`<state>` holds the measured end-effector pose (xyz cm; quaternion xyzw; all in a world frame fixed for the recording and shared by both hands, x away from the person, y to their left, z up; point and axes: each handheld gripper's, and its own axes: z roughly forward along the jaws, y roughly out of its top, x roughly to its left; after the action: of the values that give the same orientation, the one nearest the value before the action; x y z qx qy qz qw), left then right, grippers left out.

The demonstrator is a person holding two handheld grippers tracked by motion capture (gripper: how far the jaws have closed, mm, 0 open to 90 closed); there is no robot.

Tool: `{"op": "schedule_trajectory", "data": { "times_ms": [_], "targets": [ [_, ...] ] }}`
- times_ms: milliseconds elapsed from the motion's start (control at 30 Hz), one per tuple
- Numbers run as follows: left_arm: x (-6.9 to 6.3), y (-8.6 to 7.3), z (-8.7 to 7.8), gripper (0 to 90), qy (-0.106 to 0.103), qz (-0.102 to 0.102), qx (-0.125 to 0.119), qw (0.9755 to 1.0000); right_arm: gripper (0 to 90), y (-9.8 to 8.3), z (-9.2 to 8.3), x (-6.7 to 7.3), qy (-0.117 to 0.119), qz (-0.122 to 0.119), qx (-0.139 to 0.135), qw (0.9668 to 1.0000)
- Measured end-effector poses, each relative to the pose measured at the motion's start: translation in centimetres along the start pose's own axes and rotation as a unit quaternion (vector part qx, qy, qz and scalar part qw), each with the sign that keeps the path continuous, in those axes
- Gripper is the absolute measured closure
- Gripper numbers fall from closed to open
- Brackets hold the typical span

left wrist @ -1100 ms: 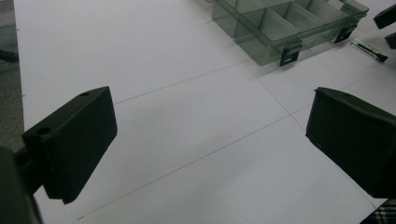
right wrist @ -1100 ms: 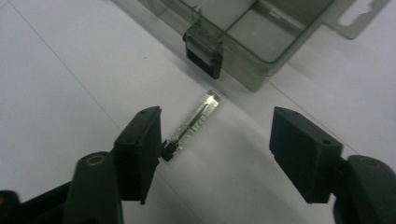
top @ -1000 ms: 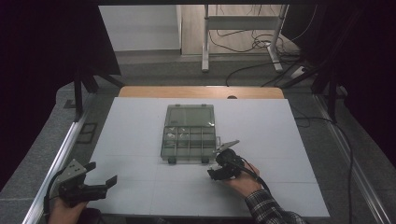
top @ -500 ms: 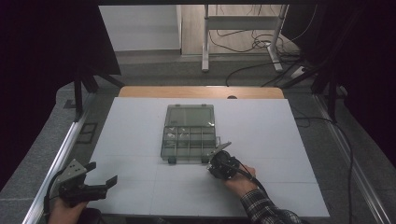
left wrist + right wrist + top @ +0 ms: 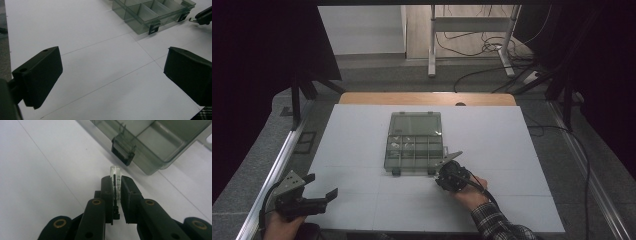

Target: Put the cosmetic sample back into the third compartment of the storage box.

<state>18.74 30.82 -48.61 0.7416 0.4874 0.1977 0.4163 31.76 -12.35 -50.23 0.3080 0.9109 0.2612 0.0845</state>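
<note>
the right gripper [image 5: 117,185] is pinching a small clear vial [image 5: 115,173] at centre frame, just short of the open compartment box [image 5: 160,150] at upper right, not yet dropping it in, while the left gripper [image 5: 319,192] is idling spread at lower left.

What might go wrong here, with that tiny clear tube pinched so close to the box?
The small clear tube sits between the right gripper pads with its tip sticking out; it may slip or tilt. Close ahead is the compartment box with its black latch; the tube might bump either.
</note>
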Motion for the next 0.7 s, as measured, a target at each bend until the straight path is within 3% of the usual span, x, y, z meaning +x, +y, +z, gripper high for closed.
{"op": "schedule_trajectory", "data": {
  "times_ms": [700],
  "targets": [
    [0.0,0.0,0.0,2.3,0.000,0.001,0.002,1.0000,80.4,0.5,-2.3,-0.3,0.004,-0.001,-0.048,0.9988]
  ]
}}
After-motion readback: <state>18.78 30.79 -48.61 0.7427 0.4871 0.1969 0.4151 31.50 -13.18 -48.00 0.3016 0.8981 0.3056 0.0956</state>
